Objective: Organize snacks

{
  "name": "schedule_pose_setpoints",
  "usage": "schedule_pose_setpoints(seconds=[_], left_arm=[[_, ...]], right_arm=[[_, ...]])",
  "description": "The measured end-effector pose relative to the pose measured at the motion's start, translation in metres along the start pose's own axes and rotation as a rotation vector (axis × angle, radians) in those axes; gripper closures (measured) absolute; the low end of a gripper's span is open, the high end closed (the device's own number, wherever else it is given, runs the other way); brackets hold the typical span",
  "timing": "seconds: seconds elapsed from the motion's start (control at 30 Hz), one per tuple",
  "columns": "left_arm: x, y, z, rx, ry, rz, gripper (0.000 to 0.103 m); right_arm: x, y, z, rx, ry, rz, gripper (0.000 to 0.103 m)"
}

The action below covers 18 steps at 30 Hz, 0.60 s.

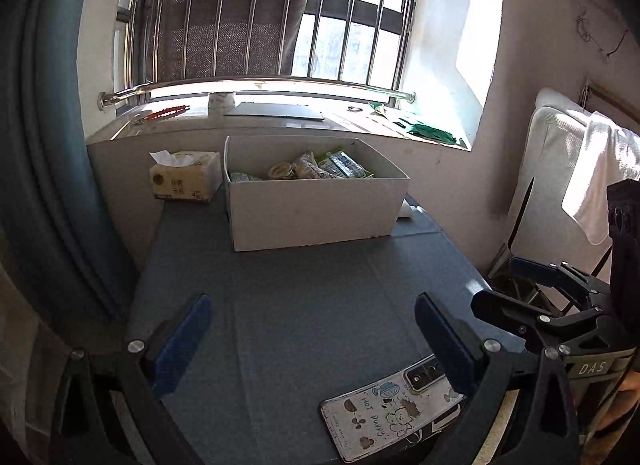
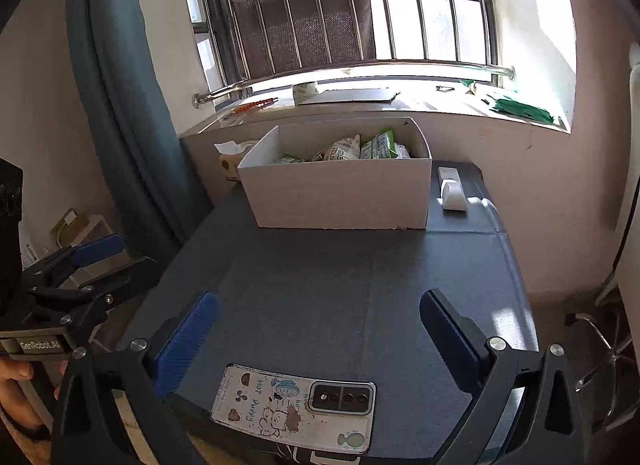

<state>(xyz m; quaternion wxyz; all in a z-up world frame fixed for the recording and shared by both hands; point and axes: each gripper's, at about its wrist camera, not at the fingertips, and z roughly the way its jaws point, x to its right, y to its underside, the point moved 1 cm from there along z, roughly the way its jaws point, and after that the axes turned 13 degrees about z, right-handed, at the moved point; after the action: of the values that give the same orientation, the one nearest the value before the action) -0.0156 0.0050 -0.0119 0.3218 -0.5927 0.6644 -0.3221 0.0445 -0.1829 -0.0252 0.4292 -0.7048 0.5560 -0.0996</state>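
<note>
Snacks all in the box, both tongs spread wide and holding nothing

Green-and-white snack packets sit in the white box at the table's far end. Left tongs and right tongs hover nearside; only the right view shows a white remote.

Snack packets are lying in the box sitting mid-frame on the table; a tissue pack is sitting left of it, a phone lying at the bottom edge.
</note>
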Motion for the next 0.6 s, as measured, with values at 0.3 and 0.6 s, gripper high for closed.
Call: schedule_pose_setpoints(seconds=[0.3, 0.6], left_arm=[[0.0013, -0.0048, -0.001, 0.008, 0.004, 0.004, 0.0], [0.0015, -0.0042, 0.0008, 0.002, 0.005, 0.006, 0.0]], right_arm=[[0.0036, -0.0064, -0.0096, 0.034, -0.013, 0.024, 0.0], [0.0019, -0.0055, -0.0082, 0.027, -0.012, 0.017, 0.0]])
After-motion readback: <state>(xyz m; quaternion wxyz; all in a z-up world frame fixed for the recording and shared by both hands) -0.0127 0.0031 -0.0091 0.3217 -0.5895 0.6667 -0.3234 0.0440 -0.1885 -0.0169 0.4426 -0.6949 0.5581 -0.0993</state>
